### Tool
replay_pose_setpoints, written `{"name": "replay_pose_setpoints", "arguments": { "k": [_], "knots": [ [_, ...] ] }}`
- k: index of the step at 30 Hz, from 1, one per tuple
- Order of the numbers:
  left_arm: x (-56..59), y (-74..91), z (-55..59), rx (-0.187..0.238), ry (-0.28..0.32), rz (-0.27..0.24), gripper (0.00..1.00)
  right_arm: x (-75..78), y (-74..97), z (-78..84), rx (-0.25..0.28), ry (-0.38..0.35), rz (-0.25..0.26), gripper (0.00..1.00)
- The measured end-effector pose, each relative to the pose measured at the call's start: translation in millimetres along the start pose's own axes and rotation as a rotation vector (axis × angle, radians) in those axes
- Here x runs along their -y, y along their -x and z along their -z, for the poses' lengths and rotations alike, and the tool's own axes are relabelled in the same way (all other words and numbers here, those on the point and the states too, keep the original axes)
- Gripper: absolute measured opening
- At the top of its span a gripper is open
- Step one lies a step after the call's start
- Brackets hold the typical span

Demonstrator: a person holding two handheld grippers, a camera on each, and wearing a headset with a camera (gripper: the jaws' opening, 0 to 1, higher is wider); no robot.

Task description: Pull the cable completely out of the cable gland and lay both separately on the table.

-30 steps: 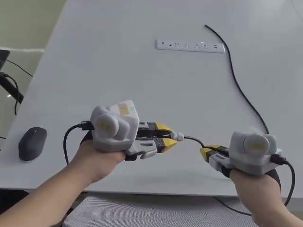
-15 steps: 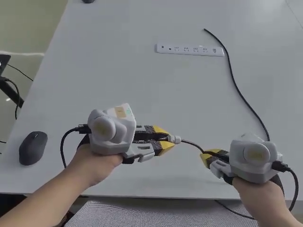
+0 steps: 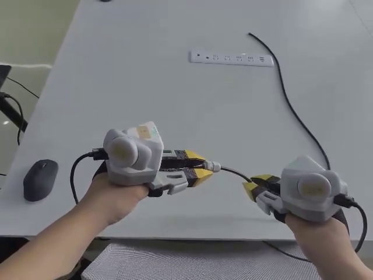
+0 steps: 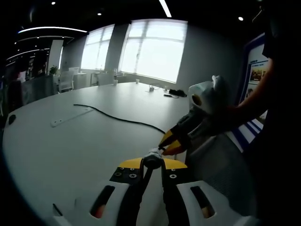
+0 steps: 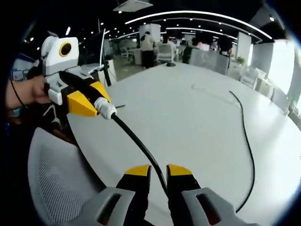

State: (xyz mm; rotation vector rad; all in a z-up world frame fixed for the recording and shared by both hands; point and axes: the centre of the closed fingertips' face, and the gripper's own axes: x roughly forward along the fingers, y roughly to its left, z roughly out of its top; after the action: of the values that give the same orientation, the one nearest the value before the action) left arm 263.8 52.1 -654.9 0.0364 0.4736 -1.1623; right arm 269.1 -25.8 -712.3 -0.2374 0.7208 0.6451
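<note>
Gland in left tool — cable, right tool

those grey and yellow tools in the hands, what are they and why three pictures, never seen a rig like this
They are hand-held grabbers. A person grips one in each hand, and each ends in a yellow-tipped, two-fingered claw. The wide picture comes from a camera on the person's head, looking down at a pale grey table. The two round pictures come from cameras riding on the tools, each looking along its own claw. The left claw is shut on a small white cable gland. The right claw is shut on the thin black cable that runs into it. On the table lie a white power strip, a long black cord and a dark grey computer mouse.
</note>
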Motion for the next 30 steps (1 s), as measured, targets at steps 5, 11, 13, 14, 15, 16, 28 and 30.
{"name": "replay_pose_setpoints", "arguments": {
  "k": [5, 11, 13, 14, 15, 16, 28, 30],
  "knots": [
    [0.2, -0.2, -0.3, 0.002, 0.000, 0.003, 0.15, -8.4, 6.5, -19.6, 0.035, 0.121, -0.001, 0.15],
    [0.6, -0.2, 1.8, -0.005, 0.002, 0.010, 0.15, -27.4, 10.0, -38.6, 0.051, 0.265, -0.042, 0.16],
    [0.7, -0.5, 2.7, -0.006, 0.005, 0.014, 0.15, -30.9, 9.9, -44.1, 0.053, 0.335, -0.048, 0.16],
    [0.7, -0.6, 2.9, -0.007, 0.004, 0.014, 0.15, -33.7, 9.6, -46.6, 0.050, 0.387, -0.051, 0.15],
    [1.0, -0.7, 2.8, -0.007, 0.004, 0.015, 0.15, -37.0, 9.1, -49.5, 0.052, 0.431, -0.056, 0.15],
    [1.3, -1.0, 3.0, -0.008, 0.005, 0.017, 0.15, -39.7, 8.4, -50.2, 0.051, 0.448, -0.067, 0.15],
    [3.9, -5.2, 4.9, -0.017, 0.005, 0.035, 0.15, -50.2, -1.3, -48.5, 0.033, 0.551, -0.125, 0.05],
    [3.9, -5.7, 4.9, -0.015, 0.008, 0.035, 0.15, -50.2, -0.7, -48.7, 0.035, 0.551, -0.122, 0.04]
  ]
}}
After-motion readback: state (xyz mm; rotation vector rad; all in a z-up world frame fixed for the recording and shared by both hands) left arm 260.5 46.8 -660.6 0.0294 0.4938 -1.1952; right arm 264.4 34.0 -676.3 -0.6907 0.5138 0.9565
